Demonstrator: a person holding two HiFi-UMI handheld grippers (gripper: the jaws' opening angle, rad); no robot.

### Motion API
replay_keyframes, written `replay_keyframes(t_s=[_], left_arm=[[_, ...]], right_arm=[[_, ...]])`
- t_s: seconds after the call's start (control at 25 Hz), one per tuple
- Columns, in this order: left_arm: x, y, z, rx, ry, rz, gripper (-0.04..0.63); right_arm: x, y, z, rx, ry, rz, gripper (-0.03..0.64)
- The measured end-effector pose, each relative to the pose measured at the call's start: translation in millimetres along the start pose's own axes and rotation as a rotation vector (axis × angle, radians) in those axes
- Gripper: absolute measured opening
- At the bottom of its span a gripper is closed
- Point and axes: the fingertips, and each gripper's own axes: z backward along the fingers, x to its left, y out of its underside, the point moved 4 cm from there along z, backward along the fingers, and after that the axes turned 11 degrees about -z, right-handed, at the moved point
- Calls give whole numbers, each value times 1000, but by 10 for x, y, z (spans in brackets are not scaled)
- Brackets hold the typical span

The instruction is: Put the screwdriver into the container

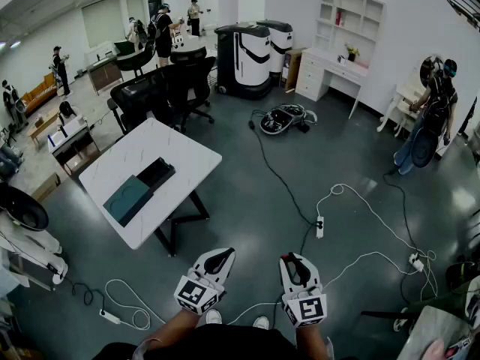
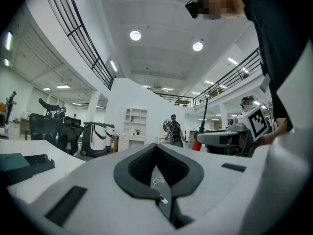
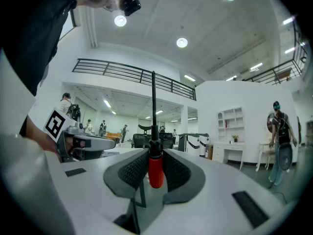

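Screwdriver (image 3: 155, 168) in hand: it stands between the pads of the right claw (image 3: 155, 154), which is closed on the red handle about halfway down its travel, the pads pressing it from both sides. The handle is short, round and bright red, with a black collar on top. A thin black shaft rises straight up from the collar, well above the claw, while the claw itself points level. Just to the left of it, the left claw (image 2: 157, 166) holds nothing; its jaws stand a little apart, and bare floor and a bit of white cable show through the narrow gap. The pickup looks finished and the carrying step is in hand, since both claws hang over open floor. Ahead of the right claw, white cables (image 1: 352, 201) and a power strip (image 1: 319, 226) trail across the floor. Ahead and left of both claws, well apart from them, stands a white table (image 1: 180, 152). On it lies the container (image 1: 139, 188), a flat teal part beside a black part; which of the two is the open half I cannot tell from here. The next move likely calls for crossing to the table and bringing the right claw over the container. Then the upright tool must be tipped to lie flat, and the jaws parted only once it is low inside.
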Motion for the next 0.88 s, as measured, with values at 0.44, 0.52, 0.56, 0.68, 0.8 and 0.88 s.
replay_keyframes(t_s=[0.44,0.52,0.56,0.68,0.8,0.88], left_arm=[[438,58,306,-17,-45,-18,6],[520,95,383,-15,-46,-12,5],[562,112,428,-13,-45,-9,5],[673,182,545,-7,-38,-3,5],[765,260,675,1,-29,0,5],[831,257,765,-1,-23,-6,5]], right_arm=[[442,-20,-424,-12,-56,48,103],[545,-34,-485,-17,-57,35,103],[596,-25,-511,-21,-56,26,103],[703,53,-593,-25,-49,0,103],[820,75,-670,-28,-32,-2,103],[903,57,-712,-39,-23,1,103]])
